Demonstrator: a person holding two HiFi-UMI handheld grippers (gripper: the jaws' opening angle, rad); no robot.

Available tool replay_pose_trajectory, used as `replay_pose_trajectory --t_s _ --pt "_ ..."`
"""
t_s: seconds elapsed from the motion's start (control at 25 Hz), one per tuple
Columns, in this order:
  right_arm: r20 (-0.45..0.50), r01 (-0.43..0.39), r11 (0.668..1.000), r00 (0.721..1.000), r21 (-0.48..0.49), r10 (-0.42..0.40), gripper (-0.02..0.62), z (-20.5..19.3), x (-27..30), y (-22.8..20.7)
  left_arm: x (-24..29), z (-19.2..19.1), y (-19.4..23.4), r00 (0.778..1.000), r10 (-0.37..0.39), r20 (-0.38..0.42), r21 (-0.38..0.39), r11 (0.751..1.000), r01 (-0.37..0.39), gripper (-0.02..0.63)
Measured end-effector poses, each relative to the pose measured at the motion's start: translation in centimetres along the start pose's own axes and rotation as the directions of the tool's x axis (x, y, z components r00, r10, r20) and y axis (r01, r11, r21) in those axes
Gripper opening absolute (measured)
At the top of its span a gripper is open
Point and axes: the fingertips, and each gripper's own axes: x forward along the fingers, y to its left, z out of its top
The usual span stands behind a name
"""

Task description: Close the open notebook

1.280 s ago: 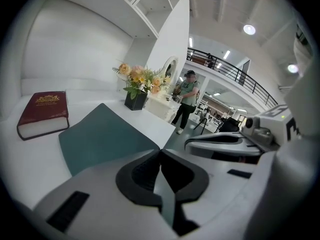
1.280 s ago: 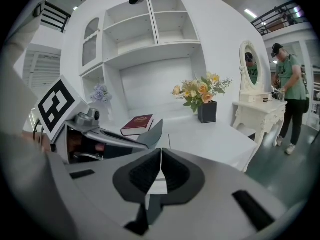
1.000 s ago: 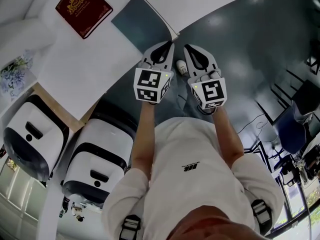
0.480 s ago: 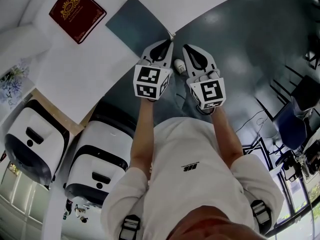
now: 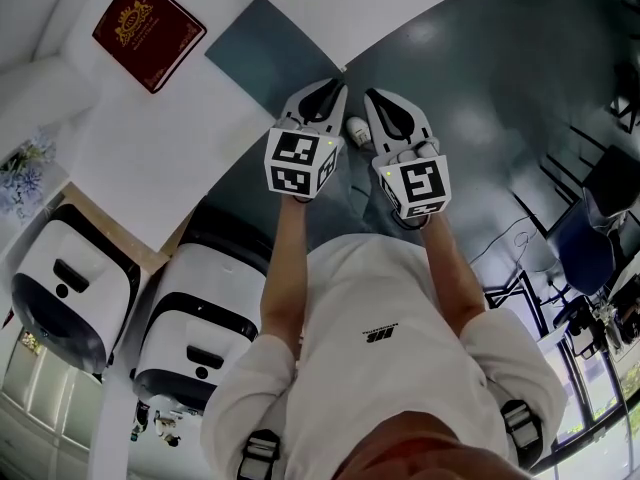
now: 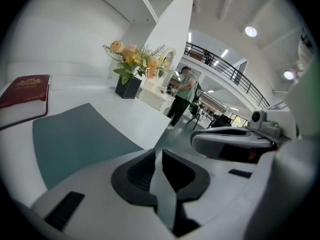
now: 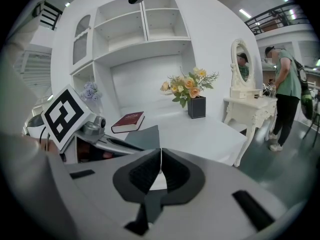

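The notebook (image 5: 275, 53) lies closed on the white table (image 5: 140, 138), its grey-blue cover up, near the table's front edge. It also shows as a flat teal cover in the left gripper view (image 6: 75, 144) and as a dark slab in the right gripper view (image 7: 142, 136). My left gripper (image 5: 338, 88) hangs just off the table edge beside the notebook's near corner, jaws together and empty (image 6: 158, 151). Close on its right, my right gripper (image 5: 370, 96) is over the dark floor, also shut on nothing (image 7: 160, 151).
A red hardback book (image 5: 148, 30) lies further back on the table. A vase of flowers (image 7: 196, 104) stands at the far end. Two white-and-black chairs (image 5: 195, 318) sit by the table's left. A person in green (image 7: 285, 84) stands by a white dressing table (image 7: 247, 104).
The notebook's cover, whose page edge still showed a second ago, now lies flat. Both grippers have stayed almost where they were, off the table edge.
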Motion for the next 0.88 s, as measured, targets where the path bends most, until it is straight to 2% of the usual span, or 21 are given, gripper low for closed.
replay_pose_trajectory --t_s 0.88 --pt "0.039 -0.044 0.999 0.998 -0.01 0.045 -0.005 2.5 -1.8 -1.1 -3.7 3.9 -0.9 0.99 0.086 0.111 0.037 0.995 -0.091 0.0"
